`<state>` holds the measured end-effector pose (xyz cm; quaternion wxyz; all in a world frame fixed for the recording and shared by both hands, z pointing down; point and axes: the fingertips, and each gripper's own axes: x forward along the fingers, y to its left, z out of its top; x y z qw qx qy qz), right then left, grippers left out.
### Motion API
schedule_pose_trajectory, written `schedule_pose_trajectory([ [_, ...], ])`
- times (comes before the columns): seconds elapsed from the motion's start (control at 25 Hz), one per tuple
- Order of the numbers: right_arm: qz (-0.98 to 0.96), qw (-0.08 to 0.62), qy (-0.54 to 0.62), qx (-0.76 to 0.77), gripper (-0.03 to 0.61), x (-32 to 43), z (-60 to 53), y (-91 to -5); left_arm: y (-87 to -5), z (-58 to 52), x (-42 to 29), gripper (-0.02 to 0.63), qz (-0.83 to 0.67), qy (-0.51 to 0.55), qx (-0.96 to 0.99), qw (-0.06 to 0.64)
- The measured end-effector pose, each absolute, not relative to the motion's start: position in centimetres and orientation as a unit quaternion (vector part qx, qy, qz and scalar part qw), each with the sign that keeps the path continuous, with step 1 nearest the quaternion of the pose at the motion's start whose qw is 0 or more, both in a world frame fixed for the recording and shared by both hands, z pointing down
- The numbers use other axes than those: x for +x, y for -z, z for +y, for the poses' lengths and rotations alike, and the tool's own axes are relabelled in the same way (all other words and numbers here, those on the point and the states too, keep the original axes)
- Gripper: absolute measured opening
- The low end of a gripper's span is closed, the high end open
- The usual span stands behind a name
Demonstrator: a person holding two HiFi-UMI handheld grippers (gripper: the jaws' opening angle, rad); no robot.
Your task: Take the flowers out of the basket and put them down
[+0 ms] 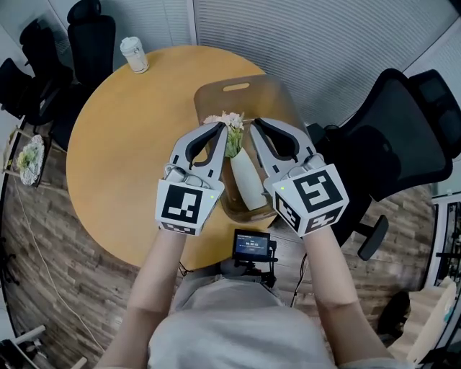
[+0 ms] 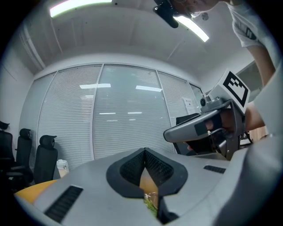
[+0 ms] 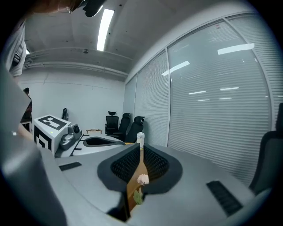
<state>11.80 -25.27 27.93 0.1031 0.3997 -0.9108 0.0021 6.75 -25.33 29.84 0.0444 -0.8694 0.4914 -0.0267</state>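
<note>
Flowers (image 1: 232, 119), pale blooms, white cone wrap (image 1: 245, 180), smooth brown basket (image 1: 216, 92), left tongs (image 1: 225, 127) and right tongs (image 1: 252, 125) closed

Bright, even light comes from ceiling strip lights (image 2: 79, 6), which show at 11 and 1 o'clock in the left gripper view and at 11 o'clock in the right gripper view. Their reflections lie as pale bars on the glass wall (image 2: 119, 114). Both gripper views are fisheye, with black corners and lines that bow toward the edges. The close bodies of the left gripper (image 2: 145, 152) and right gripper (image 3: 140, 148) look soft. The head view is sharp, with only faint, soft-edged shadows on the desk (image 1: 122, 144) and mild bending at its edges.
</note>
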Motion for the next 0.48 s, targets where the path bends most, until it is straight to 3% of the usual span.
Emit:
schedule_pose_trajectory([
  [0.2,-0.908,0.13,-0.021,0.398,0.047,11.2,-26.5,-29.6,-30.1,-26.7,6.3,0.003,0.481,0.035,-0.875,0.039],
  [0.28,-0.91,0.147,-0.029,0.387,0.151,10.7,-26.6,-30.8,-30.5,-27.1,6.3,0.003,0.474,0.039,-0.879,0.035],
  [0.48,-0.909,0.169,-0.059,0.376,0.263,9.8,-27.0,-33.3,-31.9,-27.9,6.0,0.004,0.467,0.048,-0.883,0.02],
])
